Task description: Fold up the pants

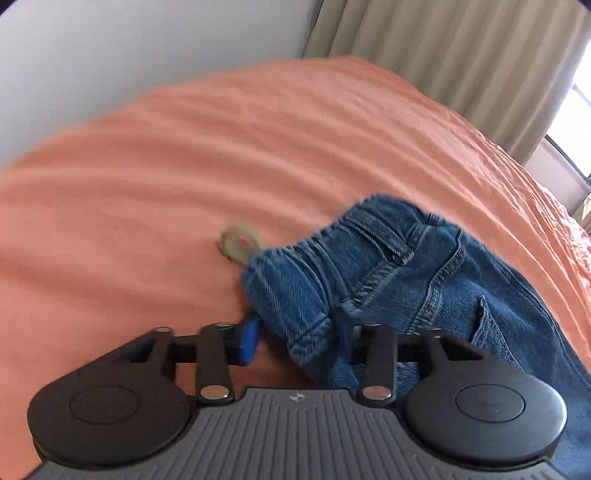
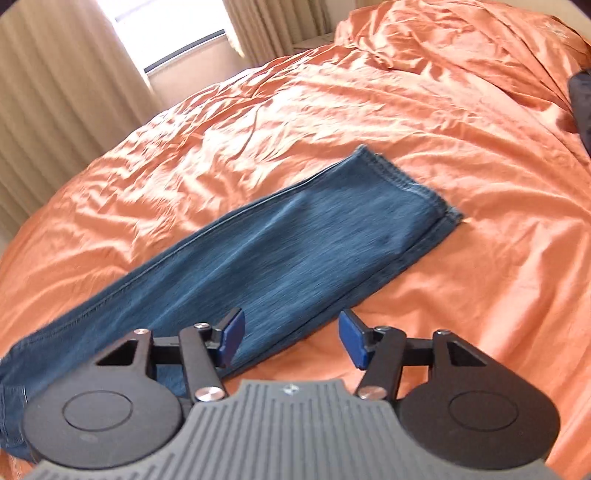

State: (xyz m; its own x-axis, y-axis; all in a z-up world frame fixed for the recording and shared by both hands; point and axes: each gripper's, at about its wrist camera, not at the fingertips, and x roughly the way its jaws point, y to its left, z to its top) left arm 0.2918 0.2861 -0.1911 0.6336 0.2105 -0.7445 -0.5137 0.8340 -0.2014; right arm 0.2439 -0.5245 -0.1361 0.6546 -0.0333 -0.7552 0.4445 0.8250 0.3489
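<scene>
Blue jeans lie on an orange bedspread (image 1: pixel 166 166). In the left wrist view their waistband end (image 1: pixel 388 266) is bunched up, belt loops and a pocket showing. My left gripper (image 1: pixel 299 339) stands open around a fold of this denim. Its left pad (image 1: pixel 251 339) is clear of the cloth and the right pad is half hidden in it. In the right wrist view one flat trouser leg (image 2: pixel 295 236) runs diagonally to its hem (image 2: pixel 410 184). My right gripper (image 2: pixel 291 339) hangs open over the leg's near edge, with nothing pressed between its pads.
A beige loop (image 1: pixel 240 243) lies on the bedspread just beyond the waistband. Beige curtains (image 1: pixel 461 62) and a window (image 2: pixel 177 33) stand past the bed. The cover is rumpled at the far right (image 2: pixel 461 40), beside a dark object (image 2: pixel 580 107).
</scene>
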